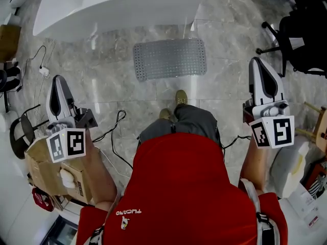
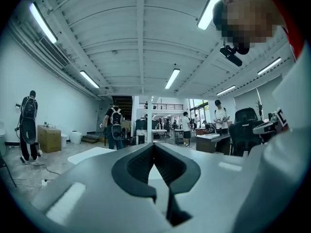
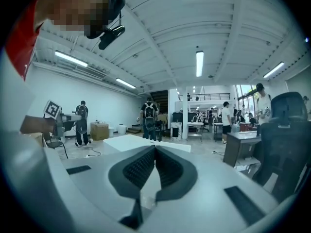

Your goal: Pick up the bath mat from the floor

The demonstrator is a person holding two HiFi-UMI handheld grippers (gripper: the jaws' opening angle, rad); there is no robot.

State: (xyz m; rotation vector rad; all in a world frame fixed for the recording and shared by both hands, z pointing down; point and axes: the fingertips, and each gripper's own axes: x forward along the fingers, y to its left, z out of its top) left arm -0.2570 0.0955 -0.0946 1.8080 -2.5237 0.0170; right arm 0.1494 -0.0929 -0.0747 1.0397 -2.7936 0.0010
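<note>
A grey studded bath mat lies flat on the marble floor just in front of the white bathtub, ahead of the person's feet. My left gripper is held up at the left, far from the mat, jaws shut and empty. My right gripper is held up at the right, also shut with nothing in it. In the left gripper view the left gripper points level across the room with its tips together. The right gripper looks the same in its own view. The mat shows in neither gripper view.
A cardboard box and black cables lie at the left by my feet. A black office chair stands at the right. People stand far across the hall, among desks.
</note>
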